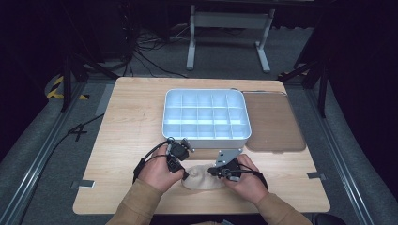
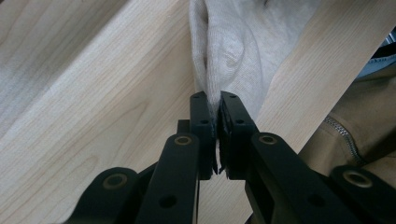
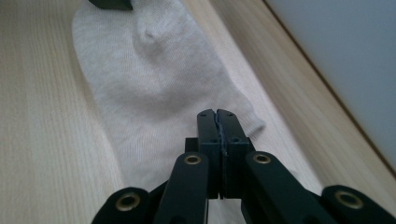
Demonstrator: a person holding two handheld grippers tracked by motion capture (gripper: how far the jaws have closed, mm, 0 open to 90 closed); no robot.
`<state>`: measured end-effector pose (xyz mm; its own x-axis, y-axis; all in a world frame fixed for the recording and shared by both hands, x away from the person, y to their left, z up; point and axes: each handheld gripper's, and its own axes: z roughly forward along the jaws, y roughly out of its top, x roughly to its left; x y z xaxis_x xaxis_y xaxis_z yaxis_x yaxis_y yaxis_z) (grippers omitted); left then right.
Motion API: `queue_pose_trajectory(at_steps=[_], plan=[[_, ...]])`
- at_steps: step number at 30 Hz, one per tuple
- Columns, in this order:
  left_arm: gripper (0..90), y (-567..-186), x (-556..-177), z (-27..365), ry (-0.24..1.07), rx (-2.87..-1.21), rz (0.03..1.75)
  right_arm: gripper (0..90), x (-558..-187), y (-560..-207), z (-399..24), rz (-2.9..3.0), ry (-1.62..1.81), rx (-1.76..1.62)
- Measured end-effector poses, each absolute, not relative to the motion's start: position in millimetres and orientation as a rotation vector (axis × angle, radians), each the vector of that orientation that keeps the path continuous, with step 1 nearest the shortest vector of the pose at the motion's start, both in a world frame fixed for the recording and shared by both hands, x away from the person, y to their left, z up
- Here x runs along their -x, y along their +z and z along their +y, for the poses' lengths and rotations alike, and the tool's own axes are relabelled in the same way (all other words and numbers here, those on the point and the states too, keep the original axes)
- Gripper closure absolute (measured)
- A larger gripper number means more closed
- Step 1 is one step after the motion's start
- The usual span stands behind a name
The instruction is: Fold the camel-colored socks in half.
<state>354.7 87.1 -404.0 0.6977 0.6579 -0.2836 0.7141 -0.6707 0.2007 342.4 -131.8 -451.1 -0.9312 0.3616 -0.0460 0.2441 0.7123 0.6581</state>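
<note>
Beige knit on pale wood: the sock (image 1: 202,178) lies flat near the front edge of the table (image 1: 126,122), between the person's two hands, and both grippers are down at it. In its own view the left gripper (image 2: 214,100) has its jaws pinched on a raised fold at one end of the sock, the fabric drawn up between the pads. Over in the right gripper view, the right gripper (image 3: 218,115) has its jaws pressed together with nothing plainly between them; the tips sit over the sock's near edge, and whether they catch a thread of it is hard to say from this angle. Behind the hands, the white divided tray (image 1: 205,136) stands with every compartment bare, and the brown lid (image 1: 274,124) rests just beside it. So, by my reading, this is early going: one end is gripped, the sock is not yet folded or rolled, and nothing has gone into a compartment.
</note>
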Motion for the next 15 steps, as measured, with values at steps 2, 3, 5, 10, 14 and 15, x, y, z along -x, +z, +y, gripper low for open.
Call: queue_pose_trajectory(at_steps=[2, 3, 5, 10, 14, 15], plan=[[85.3, -403, -356, 87, -0.265, -2.611, 1.081, 90.0, -341, -446, -141, 2.748, 1.016, -0.511], [85.3, -402, -357, 87, -0.269, -2.618, 1.069, 90.0, -341, -445, -144, 2.754, 1.003, -0.522], [85.3, -400, -357, 86, -0.272, -2.617, 1.075, 90.0, -342, -446, -149, 2.755, 0.987, -0.535], [85.1, -396, -357, 83, -0.280, -2.609, 1.045, 90.0, -345, -460, -149, 2.793, 0.938, -0.531], [85.0, -392, -357, 82, -0.275, -2.580, 1.011, 90.0, -344, -461, -148, 2.796, 0.946, -0.526], [85.0, -391, -357, 81, -0.286, -2.568, 0.993, 90.0, -344, -462, -148, 2.795, 0.958, -0.519]])
